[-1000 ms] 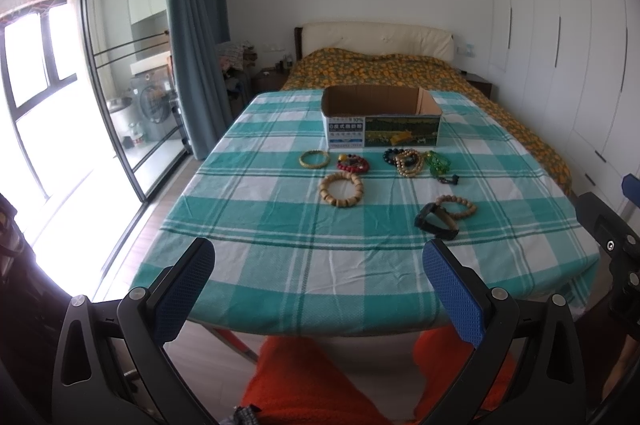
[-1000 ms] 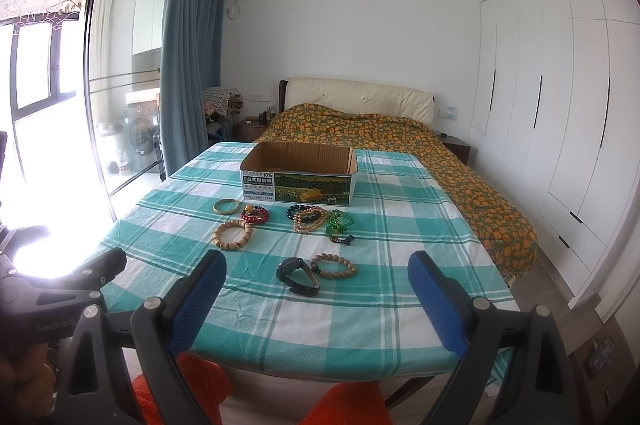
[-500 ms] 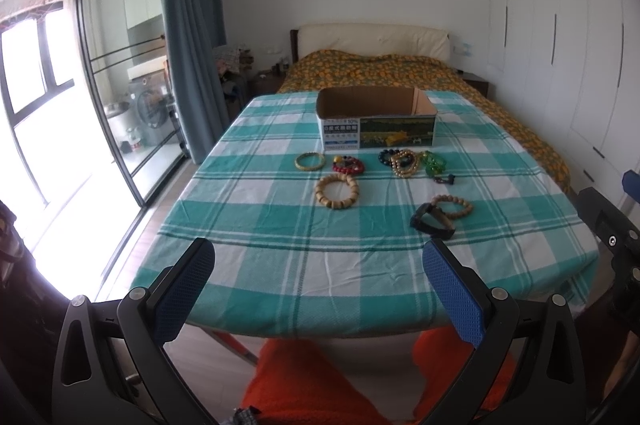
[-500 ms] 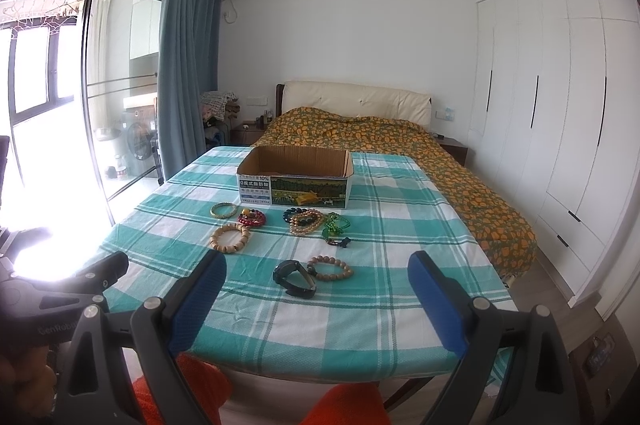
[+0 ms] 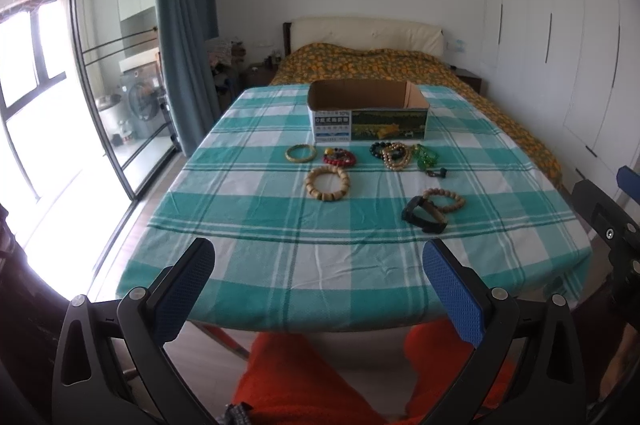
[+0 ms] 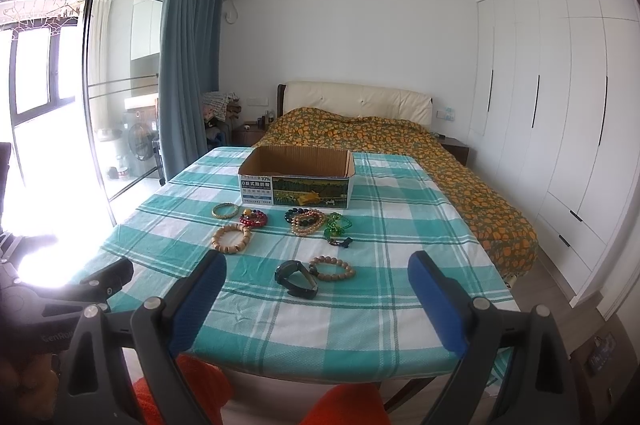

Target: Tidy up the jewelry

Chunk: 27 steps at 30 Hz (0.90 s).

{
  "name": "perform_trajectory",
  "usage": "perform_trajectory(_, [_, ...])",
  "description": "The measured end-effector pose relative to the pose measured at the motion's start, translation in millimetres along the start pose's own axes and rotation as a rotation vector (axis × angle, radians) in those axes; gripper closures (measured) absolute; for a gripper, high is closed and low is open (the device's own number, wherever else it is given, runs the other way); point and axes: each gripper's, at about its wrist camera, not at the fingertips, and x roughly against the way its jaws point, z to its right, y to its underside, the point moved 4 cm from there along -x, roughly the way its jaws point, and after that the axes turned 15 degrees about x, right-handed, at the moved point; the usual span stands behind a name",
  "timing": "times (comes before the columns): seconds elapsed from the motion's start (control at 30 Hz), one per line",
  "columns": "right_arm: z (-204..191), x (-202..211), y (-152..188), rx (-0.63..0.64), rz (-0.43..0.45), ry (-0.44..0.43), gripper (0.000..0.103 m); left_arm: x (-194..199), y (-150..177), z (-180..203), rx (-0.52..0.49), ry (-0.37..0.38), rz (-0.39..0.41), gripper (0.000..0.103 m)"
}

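In your left wrist view, your left gripper gapes wide and empty short of the table, where bracelets and a black watch lie before the open box, whose floor is hidden by its front wall. In your right wrist view, your right gripper is equally wide and empty; the overlapping bead strands are hard to separate, and your orange-clad knees are cut off below.
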Motion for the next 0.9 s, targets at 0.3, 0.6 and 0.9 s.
perform_trajectory(0.3, [7,-10,3,-0.026,-0.016,0.005,0.009,-15,4,-5,0.043,0.046,-0.062,0.0])
perform_trajectory(0.6, [23,-41,13,-0.073,-0.07,0.008,0.009,-37,-10,-18,0.09,0.037,-0.056,0.0])
perform_trajectory(0.9, [33,-80,24,-0.074,-0.129,0.002,0.009,-84,-18,-25,0.098,0.008,-0.106,0.0])
